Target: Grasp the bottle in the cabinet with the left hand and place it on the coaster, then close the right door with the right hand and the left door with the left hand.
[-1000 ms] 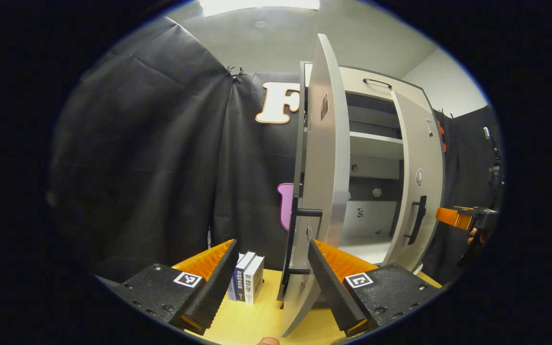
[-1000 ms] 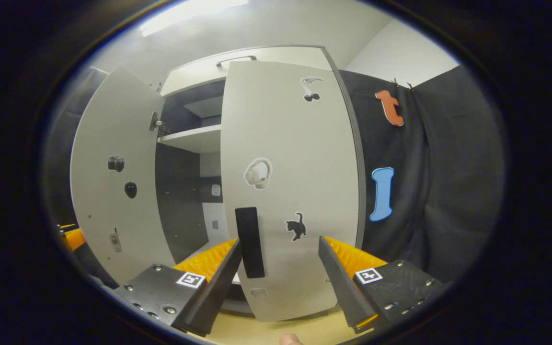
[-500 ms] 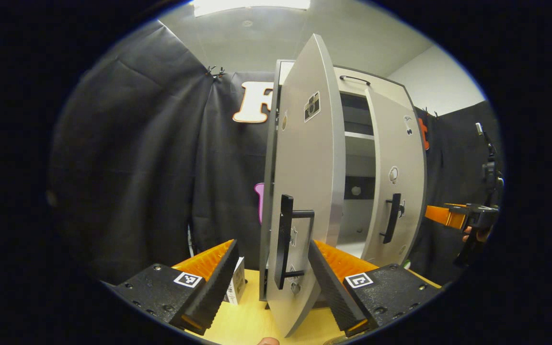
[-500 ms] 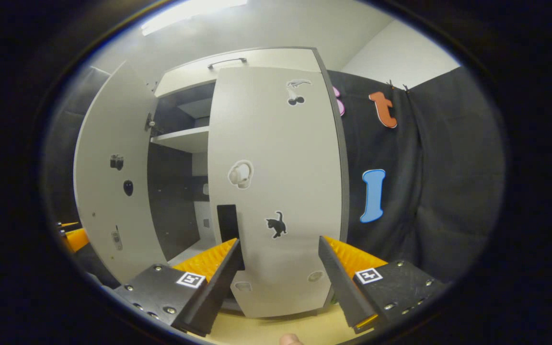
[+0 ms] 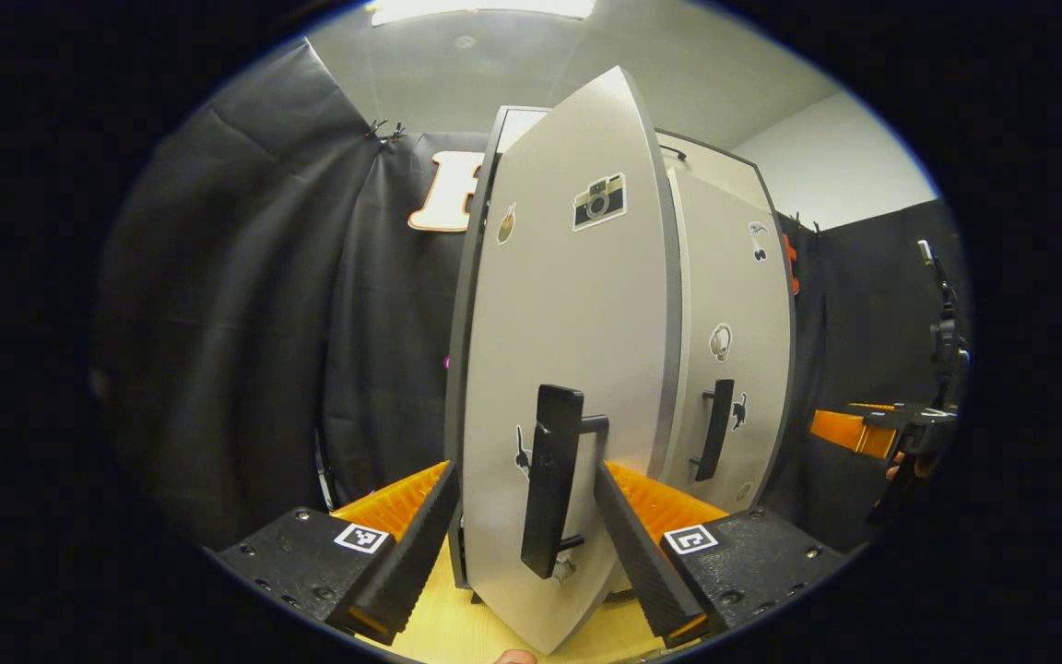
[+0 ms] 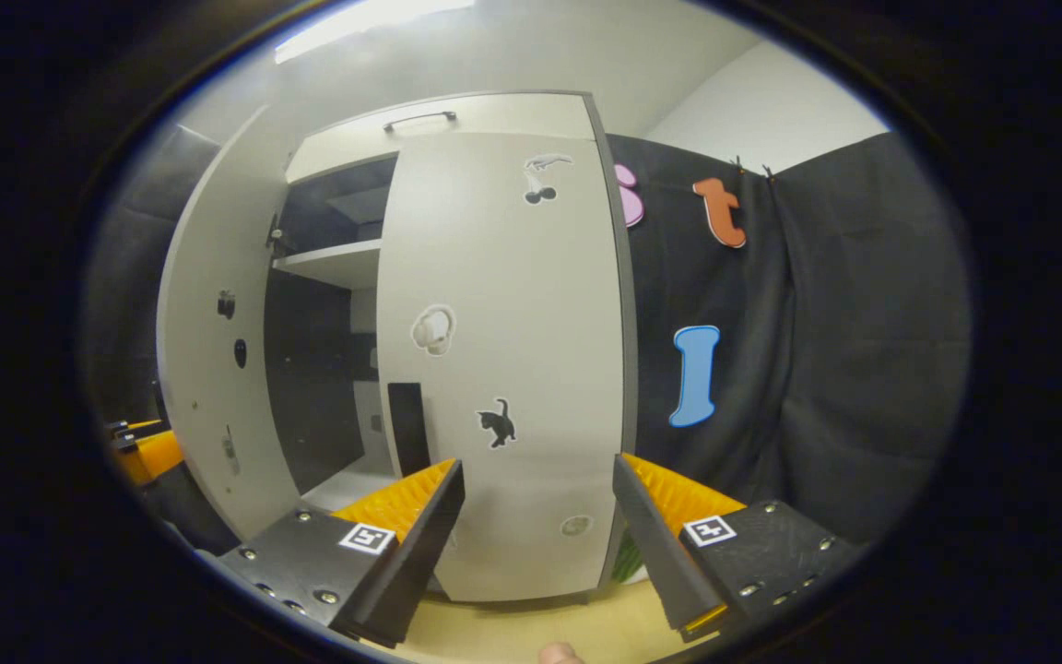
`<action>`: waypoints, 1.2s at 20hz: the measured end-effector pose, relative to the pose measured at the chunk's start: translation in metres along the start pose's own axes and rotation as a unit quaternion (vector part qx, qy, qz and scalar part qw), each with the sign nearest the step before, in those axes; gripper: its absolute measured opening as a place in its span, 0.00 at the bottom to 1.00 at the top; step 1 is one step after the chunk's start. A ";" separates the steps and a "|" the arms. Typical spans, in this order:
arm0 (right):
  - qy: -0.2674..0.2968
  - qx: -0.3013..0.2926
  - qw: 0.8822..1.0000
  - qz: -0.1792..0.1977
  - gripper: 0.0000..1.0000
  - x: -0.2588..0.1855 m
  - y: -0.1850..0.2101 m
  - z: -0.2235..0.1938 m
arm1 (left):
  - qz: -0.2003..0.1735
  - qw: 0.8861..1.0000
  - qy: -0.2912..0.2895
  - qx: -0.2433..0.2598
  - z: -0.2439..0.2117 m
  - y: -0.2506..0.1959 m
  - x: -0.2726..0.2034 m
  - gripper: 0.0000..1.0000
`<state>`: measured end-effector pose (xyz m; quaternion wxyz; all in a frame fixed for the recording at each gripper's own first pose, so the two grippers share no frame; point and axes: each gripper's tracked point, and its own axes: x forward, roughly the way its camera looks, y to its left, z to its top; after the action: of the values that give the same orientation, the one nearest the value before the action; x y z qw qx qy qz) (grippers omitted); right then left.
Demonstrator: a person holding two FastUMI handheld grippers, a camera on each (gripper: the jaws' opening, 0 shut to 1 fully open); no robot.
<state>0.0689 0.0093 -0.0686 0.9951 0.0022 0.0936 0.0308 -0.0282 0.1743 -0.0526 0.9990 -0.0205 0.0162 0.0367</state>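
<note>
Our left gripper (image 5: 524,544) is spread wide, its fingers either side of the left door (image 5: 568,369) and its black handle (image 5: 549,480), placed to swing it shut. Our right gripper (image 6: 538,544) hangs released before the right door (image 6: 503,369), which looks closed. We see no bottle.

A: Left gripper (image 5: 525,544) up close: two black blocky bodies, each wearing a square black-and-white marker tag and a few round screw heads along the edges.

B: Same build on the right gripper (image 6: 538,544): matching tags, bright screws, ridged inner faces on long wedge-shaped fingers (image 6: 420,544).

A: And far off in the left gripper view, a fingertip curls under that other unit's dark housing.
</note>
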 end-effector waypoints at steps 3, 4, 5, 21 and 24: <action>-0.002 -0.002 1.000 -0.006 0.98 -0.002 -0.006 0.002 | -0.008 1.000 0.000 0.001 -0.001 -0.006 0.007 0.93; -0.002 -0.003 1.000 -0.009 0.98 -0.002 -0.008 0.003 | -0.014 1.000 0.000 0.002 -0.001 -0.007 0.008 0.93; 0.000 -0.003 1.000 -0.010 0.98 -0.002 -0.009 0.002 | -0.019 1.000 0.000 0.002 -0.001 -0.009 0.009 0.93; -0.002 -0.007 0.999 -0.042 0.98 -0.013 -0.041 0.000 | -0.091 0.996 0.000 0.007 -0.015 -0.077 0.077 0.98; -0.002 -0.003 0.999 -0.052 0.98 -0.017 -0.054 0.002 | -0.095 0.995 0.002 0.005 -0.017 -0.081 0.087 0.98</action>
<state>0.0557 -0.0456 -0.0644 0.9956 -0.0061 0.0916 -0.0208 0.0636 0.0992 -0.0696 0.9980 -0.0170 0.0164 -0.0588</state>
